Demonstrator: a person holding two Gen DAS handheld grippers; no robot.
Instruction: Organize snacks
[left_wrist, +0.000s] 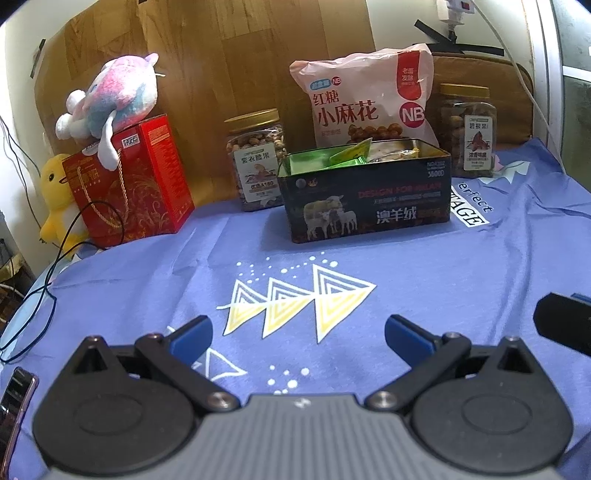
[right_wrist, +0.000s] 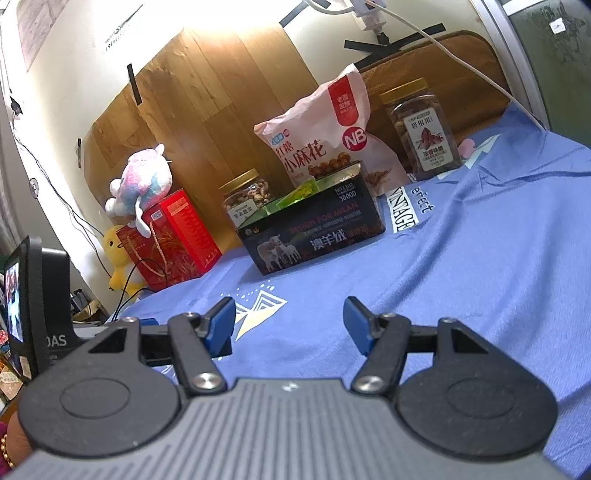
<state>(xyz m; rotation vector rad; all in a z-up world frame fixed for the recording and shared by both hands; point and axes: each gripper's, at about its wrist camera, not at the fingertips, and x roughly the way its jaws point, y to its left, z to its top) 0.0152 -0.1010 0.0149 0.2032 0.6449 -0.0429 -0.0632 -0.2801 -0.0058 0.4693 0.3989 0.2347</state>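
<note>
Both pairs of blue-padded fingers are spread wide and grasp nothing: the left gripper (left_wrist: 298, 338) and the right gripper (right_wrist: 289, 323) hover low over a blue printed cloth (left_wrist: 461, 280) that covers the surface, with white and yellow triangles printed just ahead of the left fingertips.

Straight ahead of both sets of fingers, well beyond their tips, stands the dark tin box (left_wrist: 367, 201), lidless, printed with sheep and the words "DESIGN FOR MILAN". Green and yellow snack packets (left_wrist: 334, 157) lie inside it, poking above the rim.

Just behind the tin, a pink snack bag (left_wrist: 365, 99) stands upright, leaning slightly in the right wrist view. Left of the tin sits a clear nut jar (left_wrist: 256, 160) with a gold lid; behind the tin's right end stands a second jar (left_wrist: 468, 131), also gold-lidded, holding darker nuts.

Farther left of the fingers, a red gift box (left_wrist: 142, 184) with a rope handle carries a pink and blue plush toy (left_wrist: 110, 103) on top, and a yellow plush duck (left_wrist: 59, 199) sits beside it. A wood-grain panel (left_wrist: 221, 59) backs the scene against a pale wall, with a thin black cable (left_wrist: 48, 273) trailing at the cloth's left edge.
</note>
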